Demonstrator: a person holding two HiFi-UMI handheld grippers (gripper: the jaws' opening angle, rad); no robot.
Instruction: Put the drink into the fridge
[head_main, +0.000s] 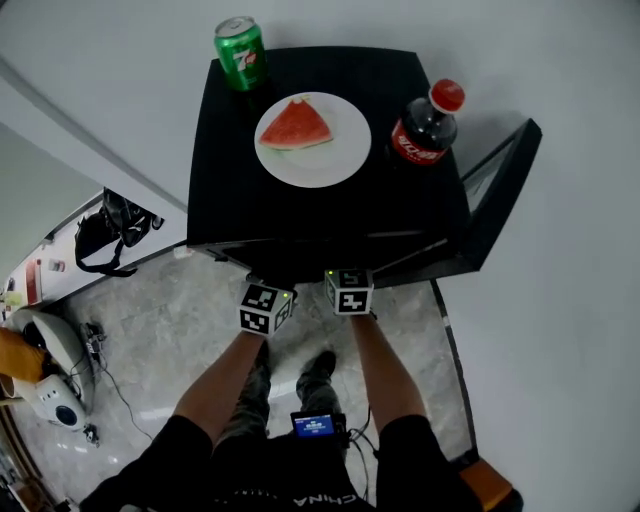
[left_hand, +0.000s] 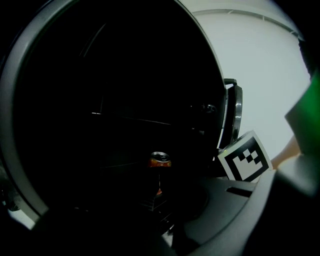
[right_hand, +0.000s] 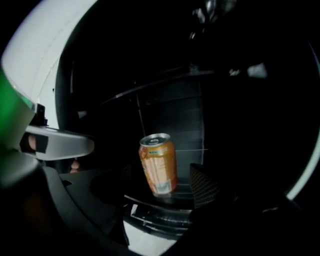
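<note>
Orange can (left_hand: 160, 161) top visible deep inside dark fridge (left_hand: 125, 117).

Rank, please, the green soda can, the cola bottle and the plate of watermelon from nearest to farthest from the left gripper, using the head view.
From the left gripper:
1. Plate of watermelon, in the centre of the fridge top.
2. Cola bottle, by the right edge.
3. Green soda can, at the back left corner.

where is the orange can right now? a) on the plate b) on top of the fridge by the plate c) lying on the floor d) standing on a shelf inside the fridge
d: the right gripper view shows the orange can standing upright on a shelf inside the fridge, between the open jaws of the right gripper.
</note>
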